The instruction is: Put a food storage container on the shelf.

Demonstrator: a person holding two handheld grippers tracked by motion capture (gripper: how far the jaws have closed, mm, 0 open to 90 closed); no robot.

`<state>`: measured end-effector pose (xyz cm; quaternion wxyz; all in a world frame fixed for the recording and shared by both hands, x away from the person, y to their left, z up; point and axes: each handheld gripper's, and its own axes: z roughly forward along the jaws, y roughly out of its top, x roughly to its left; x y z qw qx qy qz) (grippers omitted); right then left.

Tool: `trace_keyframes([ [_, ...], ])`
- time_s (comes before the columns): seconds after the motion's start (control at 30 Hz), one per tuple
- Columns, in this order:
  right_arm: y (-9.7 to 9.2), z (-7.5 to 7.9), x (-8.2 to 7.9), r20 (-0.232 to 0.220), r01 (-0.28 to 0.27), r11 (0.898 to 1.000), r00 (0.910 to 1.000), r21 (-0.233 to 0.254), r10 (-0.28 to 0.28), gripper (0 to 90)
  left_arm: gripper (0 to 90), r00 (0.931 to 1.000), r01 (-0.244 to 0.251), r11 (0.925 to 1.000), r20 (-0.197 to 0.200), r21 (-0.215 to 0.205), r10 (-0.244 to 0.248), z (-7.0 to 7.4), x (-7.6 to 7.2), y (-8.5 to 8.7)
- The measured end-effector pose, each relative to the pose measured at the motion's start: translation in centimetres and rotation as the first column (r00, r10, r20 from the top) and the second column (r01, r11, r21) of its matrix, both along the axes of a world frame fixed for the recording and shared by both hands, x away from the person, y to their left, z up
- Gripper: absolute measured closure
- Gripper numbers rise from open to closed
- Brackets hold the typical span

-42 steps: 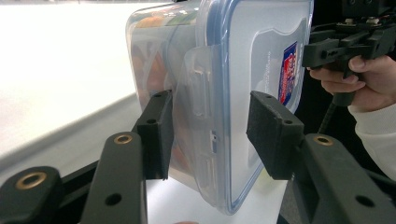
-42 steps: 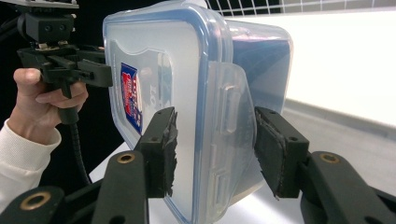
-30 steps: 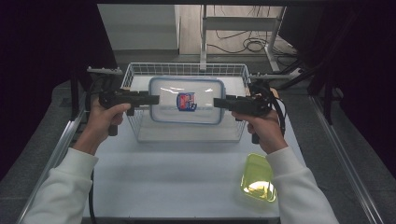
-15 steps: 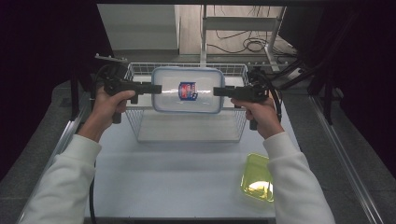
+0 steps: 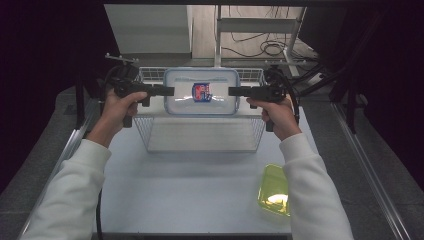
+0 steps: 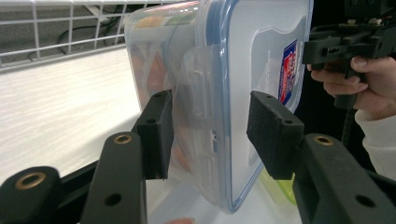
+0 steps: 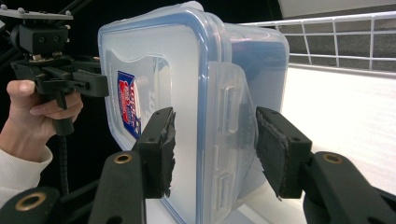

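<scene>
Rigid, smooth clear plastic lidded container, probably light: left tool and right tool each clamp an end latch.

A white wire basket stands at the far middle of the pale table, its floor bare and its far rim close to the table's back edge. A yellow-green lid lies flat near the table's front right corner, well apart from the basket. Beyond the table, black cables lie looped on the floor beside a metal stand. Grey rails run along both sides.
</scene>
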<state>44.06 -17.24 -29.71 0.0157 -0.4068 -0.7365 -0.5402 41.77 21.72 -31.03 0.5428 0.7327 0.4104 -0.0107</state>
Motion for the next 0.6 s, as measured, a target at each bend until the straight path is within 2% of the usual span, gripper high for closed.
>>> trace_keyframes([
  [0.03, 0.0, -0.2, 0.3, -0.002, 0.006, 1.0, 1.0, 0.011, -0.006, 48.1, 51.4, 1.0, -0.002, 0.9999, 0.004, 0.014, 0.002, 0.1, 0.0, -0.1],
  [0.13, -0.1, -0.4, 0.4, -0.01, 0.014, 0.999, 0.9998, 0.029, -0.014, 47.8, 50.6, 0.9999, -0.015, 0.9998, 0.006, 0.016, 0.015, 0.1, 0.1, -0.2],
  [0.27, 0.0, -0.6, 0.6, -0.011, 0.031, 0.999, 0.9995, 0.041, -0.03, 47.4, 49.5, 0.9997, -0.022, 0.9997, -0.01, -0.008, 0.022, -0.1, 0.6, -0.1],
  [0.3, 0.0, -0.8, 0.7, -0.012, 0.044, 0.998, 0.999, 0.054, -0.043, 47.2, 48.8, 0.999, -0.042, 0.9989, -0.017, -0.02, 0.042, -0.2, 0.8, -0.1],
  [0.43, 0.1, -1.0, 1.0, -0.021, 0.061, 0.996, 0.998, 0.066, -0.06, 46.7, 47.7, 0.998, -0.058, 0.9979, -0.027, -0.028, 0.057, -0.3, 1.2, -0.1],
  [0.6, 0.2, -1.3, 1.6, -0.044, 0.087, 0.994, 0.9955, 0.063, -0.084, 42.4, 47.2, 0.9962, -0.079, 0.9969, -0.039, -0.003, 0.078, -0.7, 1.8, -0.3],
])
